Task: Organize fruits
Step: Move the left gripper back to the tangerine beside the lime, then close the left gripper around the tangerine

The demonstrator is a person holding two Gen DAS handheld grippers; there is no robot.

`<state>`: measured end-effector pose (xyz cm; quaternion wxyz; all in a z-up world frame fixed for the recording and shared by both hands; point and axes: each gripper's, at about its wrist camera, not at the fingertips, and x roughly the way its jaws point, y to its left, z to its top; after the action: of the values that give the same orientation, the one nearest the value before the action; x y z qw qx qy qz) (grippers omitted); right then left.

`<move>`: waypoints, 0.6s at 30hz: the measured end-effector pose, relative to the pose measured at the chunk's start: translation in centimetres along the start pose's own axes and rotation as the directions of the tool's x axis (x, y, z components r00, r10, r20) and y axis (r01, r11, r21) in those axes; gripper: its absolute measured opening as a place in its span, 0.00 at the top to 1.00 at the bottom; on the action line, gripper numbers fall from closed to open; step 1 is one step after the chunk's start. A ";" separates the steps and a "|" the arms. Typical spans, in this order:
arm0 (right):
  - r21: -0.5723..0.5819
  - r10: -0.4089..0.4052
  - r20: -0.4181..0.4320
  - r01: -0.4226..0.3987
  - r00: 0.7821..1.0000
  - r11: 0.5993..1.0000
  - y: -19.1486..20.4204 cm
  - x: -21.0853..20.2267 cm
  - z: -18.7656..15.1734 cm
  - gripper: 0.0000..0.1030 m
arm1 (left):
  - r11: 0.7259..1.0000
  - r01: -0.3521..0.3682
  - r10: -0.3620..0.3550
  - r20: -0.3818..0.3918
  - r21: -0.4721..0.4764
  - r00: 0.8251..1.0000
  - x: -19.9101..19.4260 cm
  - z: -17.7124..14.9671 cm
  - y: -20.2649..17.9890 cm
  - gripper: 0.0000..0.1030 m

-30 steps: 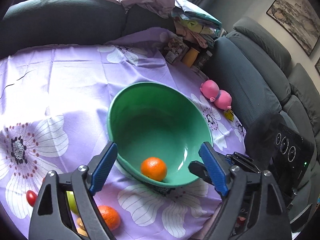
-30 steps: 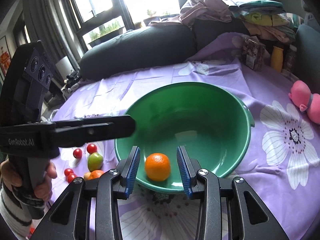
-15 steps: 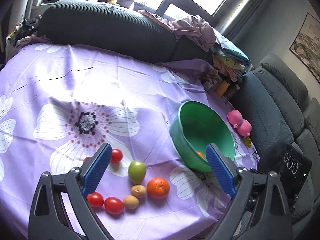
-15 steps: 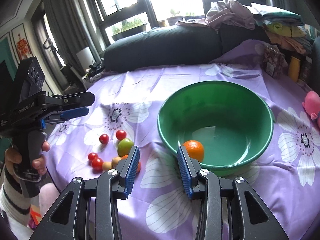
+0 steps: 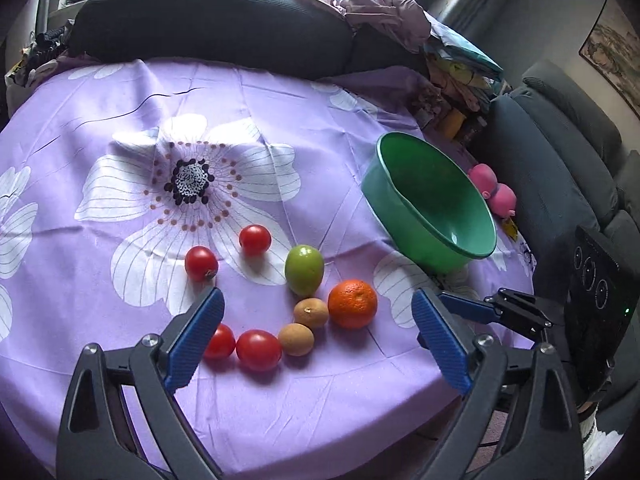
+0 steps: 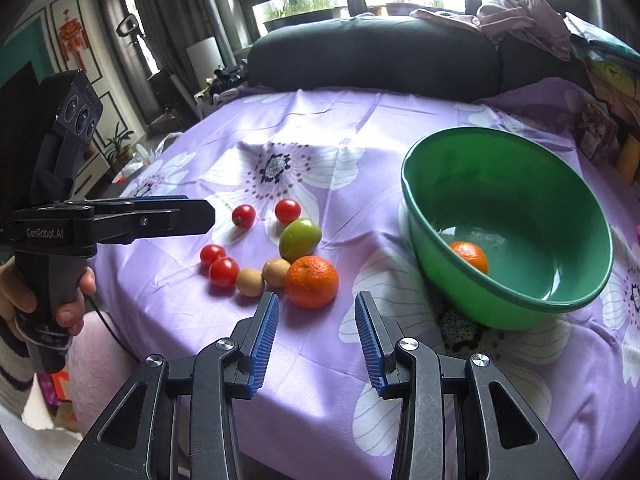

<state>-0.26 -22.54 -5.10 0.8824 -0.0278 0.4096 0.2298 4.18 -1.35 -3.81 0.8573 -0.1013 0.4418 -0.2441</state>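
Observation:
A green bowl (image 6: 516, 216) stands on the purple flowered cloth and holds one orange (image 6: 470, 256). A second orange (image 5: 353, 303) lies on the cloth beside a green fruit (image 5: 304, 269), two small brown fruits (image 5: 311, 312) and several red tomatoes (image 5: 258, 349). My left gripper (image 5: 318, 330) is open and empty, hovering above this cluster. My right gripper (image 6: 316, 326) is open and empty, just in front of the loose orange (image 6: 312, 282). The left gripper also shows in the right wrist view (image 6: 176, 220).
A dark sofa (image 5: 208, 28) with piled clothes (image 5: 384, 16) runs behind the table. A pink toy (image 5: 492, 190) lies beyond the bowl. Jars and packets (image 6: 600, 136) stand at the far right. The table edge is near in both views.
Both grippers have pulled back from the bowl and swung left toward the fruit cluster. The right gripper has opened wider. The orange stays in the bowl.

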 end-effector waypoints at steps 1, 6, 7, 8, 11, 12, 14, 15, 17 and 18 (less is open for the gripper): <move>-0.003 0.000 -0.008 0.000 1.000 1.000 0.1 0.3 -0.1 0.61 | 1.000 -0.007 0.007 -0.005 0.016 1.000 0.4 -0.1 -0.2 0.08; -0.013 -0.009 -0.036 0.008 0.999 1.000 0.4 1.5 -0.4 0.61 | 0.997 0.007 -0.005 -0.033 0.083 0.999 2.1 -0.7 -0.9 0.09; -0.012 -0.005 -0.039 0.005 0.999 1.000 0.4 1.7 -0.4 0.61 | 0.996 0.012 -0.009 -0.038 0.088 0.999 2.4 -0.8 -0.9 0.09; -0.013 -0.002 -0.042 0.002 0.999 1.000 0.4 1.9 -0.5 0.61 | 0.995 0.021 -0.017 -0.044 0.093 0.999 2.7 -0.8 -0.9 0.10; -0.019 0.001 -0.050 -0.002 0.999 1.000 0.5 2.3 -0.5 0.61 | 0.994 0.057 -0.050 -0.068 0.093 0.996 3.5 -0.8 -1.0 0.12; -0.021 0.001 -0.053 -0.002 0.999 1.000 0.6 2.5 -0.5 0.61 | 0.994 0.066 -0.059 -0.074 0.088 0.996 3.8 -0.8 -0.9 0.13; -0.022 0.002 -0.057 -0.003 0.998 1.000 0.5 2.8 -0.4 0.61 | 0.993 0.083 -0.076 -0.085 0.081 0.993 4.3 -0.7 -0.8 0.17; -0.022 0.004 -0.058 -0.005 0.998 1.000 0.5 3.0 -0.3 0.61 | 0.993 0.090 -0.082 -0.088 0.081 0.993 4.5 -0.7 -0.9 0.19; -0.023 0.006 -0.061 -0.007 0.998 1.000 0.5 3.3 -0.2 0.61 | 0.991 0.105 -0.096 -0.097 0.087 0.991 5.0 -0.6 -1.2 0.28; -0.024 0.004 -0.065 -0.006 0.998 1.000 0.5 3.5 -0.2 0.61 | 0.989 0.113 -0.103 -0.103 0.090 0.989 5.2 -0.5 -1.3 0.28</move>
<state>1.36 -20.75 -7.74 0.8676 -0.0452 0.4353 0.2360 5.94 -5.12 -7.26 0.8239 -0.0716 0.4651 -0.3159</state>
